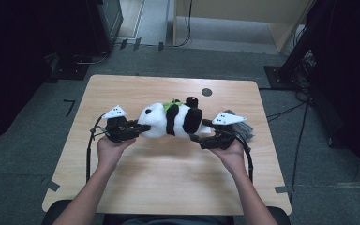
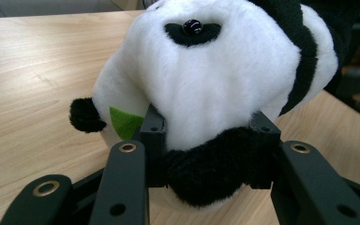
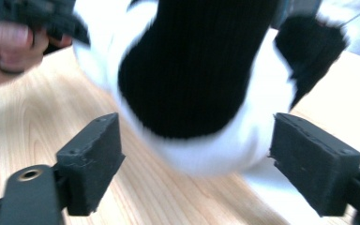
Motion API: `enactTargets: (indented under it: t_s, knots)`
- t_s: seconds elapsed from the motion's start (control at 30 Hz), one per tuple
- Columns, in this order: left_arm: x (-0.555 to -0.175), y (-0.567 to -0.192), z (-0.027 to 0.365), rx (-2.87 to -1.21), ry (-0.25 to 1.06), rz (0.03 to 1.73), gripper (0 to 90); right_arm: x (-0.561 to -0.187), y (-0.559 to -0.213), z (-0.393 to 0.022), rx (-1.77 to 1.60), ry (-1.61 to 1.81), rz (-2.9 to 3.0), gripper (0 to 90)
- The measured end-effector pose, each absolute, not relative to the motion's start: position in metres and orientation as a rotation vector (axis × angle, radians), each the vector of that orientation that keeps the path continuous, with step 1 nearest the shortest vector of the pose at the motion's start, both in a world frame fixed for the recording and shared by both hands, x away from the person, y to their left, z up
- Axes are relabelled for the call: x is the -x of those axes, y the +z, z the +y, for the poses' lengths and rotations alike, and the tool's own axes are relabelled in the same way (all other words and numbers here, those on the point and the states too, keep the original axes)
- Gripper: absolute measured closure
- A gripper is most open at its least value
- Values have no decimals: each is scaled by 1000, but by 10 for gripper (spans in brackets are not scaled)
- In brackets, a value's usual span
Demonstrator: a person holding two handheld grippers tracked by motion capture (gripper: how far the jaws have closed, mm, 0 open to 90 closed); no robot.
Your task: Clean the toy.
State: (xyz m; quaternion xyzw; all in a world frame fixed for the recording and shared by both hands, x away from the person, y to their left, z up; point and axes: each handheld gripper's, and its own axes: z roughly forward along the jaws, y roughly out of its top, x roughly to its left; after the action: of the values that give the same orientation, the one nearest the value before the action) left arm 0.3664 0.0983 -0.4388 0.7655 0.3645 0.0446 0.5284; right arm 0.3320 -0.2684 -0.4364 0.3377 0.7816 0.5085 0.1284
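Plush panda (image 1: 168, 121) slung between two grippers over the worktop (image 1: 168, 178).

No readable labels or writing on it. Left gripper (image 2: 211, 140): fingers (image 2: 153, 136) clamped on the panda's black ear at the head end, fur bulging btwn them. Right gripper (image 3: 194, 164): fingers (image 3: 93, 159) spread wide, not touching; panda's black-and-white rear sat btwn & just above them, w/ gaps both sides.

a light wooden table (image 1: 168, 173) carries a plush panda (image 1: 161, 122) and a grey bundle (image 1: 243, 127).
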Motion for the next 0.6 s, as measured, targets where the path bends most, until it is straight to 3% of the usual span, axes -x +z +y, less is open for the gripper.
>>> enactTargets:
  t_s: [0.2, 0.4, 0.47, 0.6]
  knots:
    - [-365, -430, 94, -1842, 37, 867, 600, -332, -448, -256, -919, 1437, 2289, 10]
    - [-362, -431, 79, -1894, -15, 889, 594, -336, -455, -246, -966, 1377, 2245, 0]
    - [-360, -431, 77, -1894, -3, 896, 588, -336, -456, -244, -960, 1339, 2239, 50]
    - [-359, -432, 76, -1896, 21, 894, 551, -333, -453, -244, -956, 1310, 2229, 246]
